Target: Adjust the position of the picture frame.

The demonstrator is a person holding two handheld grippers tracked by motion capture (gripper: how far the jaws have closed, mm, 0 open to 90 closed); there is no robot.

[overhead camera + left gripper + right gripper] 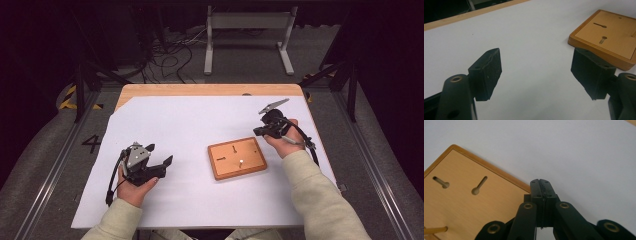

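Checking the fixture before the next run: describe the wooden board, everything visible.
The wooden board is a flat, roughly square slab, orange-brown, with a raised darker rim around a paler inset panel. The panel has keyhole-shaped slots, and a thin peg shows near one edge. It lies flat, slightly turned, on the white sheet right of centre. No gripper touches it.

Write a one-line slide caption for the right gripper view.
Shut tongs poised at the edge of a wooden board with keyhole slots, on white paper.
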